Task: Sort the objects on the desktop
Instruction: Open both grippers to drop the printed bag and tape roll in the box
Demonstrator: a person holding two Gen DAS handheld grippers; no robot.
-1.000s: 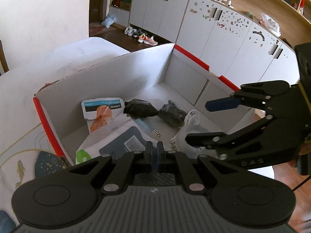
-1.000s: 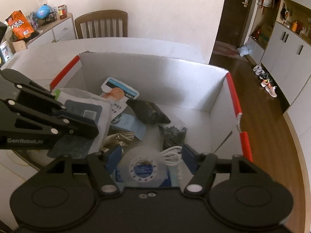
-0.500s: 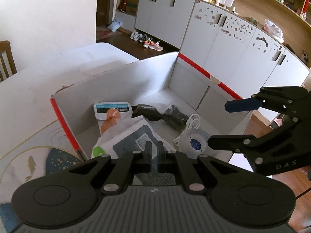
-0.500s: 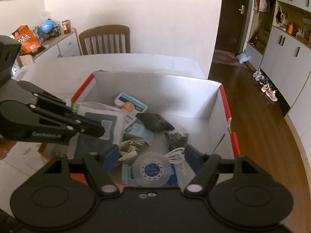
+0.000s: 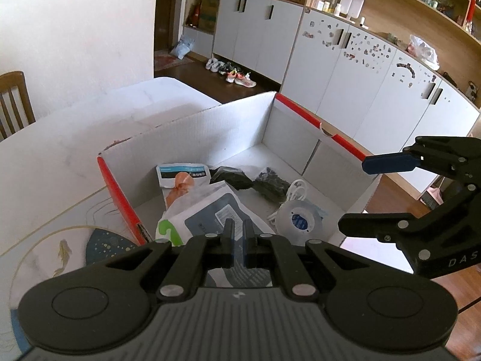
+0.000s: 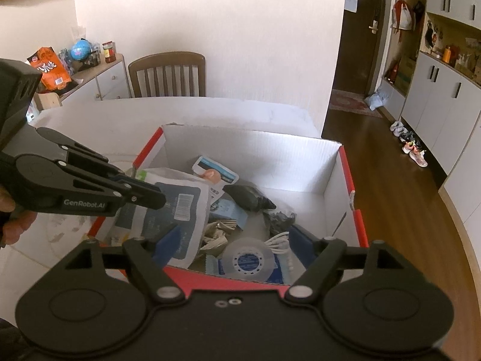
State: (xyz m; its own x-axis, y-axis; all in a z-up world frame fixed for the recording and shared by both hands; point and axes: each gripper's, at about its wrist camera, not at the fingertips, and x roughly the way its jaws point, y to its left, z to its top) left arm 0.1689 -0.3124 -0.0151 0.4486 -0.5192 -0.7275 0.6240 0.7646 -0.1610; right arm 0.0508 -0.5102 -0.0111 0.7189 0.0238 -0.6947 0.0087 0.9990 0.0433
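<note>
A white cardboard box with red rims (image 5: 192,138) (image 6: 255,153) stands on the white table and holds sorted items: a white and blue packet (image 5: 207,216) (image 6: 177,207), a smaller packet with an orange picture (image 5: 180,177) (image 6: 215,173), two black bags (image 5: 231,177) (image 6: 249,197), a tape roll (image 5: 299,221) (image 6: 248,260) and a white cable (image 5: 296,188) (image 6: 278,240). My left gripper (image 5: 237,228) (image 6: 150,195) is nearly shut and empty, above the box's near edge. My right gripper (image 6: 233,240) (image 5: 357,192) is open and empty above the box.
A round mat with a fish pattern (image 5: 102,246) lies on the table left of the box. A wooden chair (image 6: 168,73) stands at the table's far side. White cabinets (image 5: 360,81) and shoes (image 5: 231,73) line the wooden floor beyond.
Both grippers have pulled back and up from the box, so more of the box and room shows. The right gripper stays open and the left stays nearly shut.
</note>
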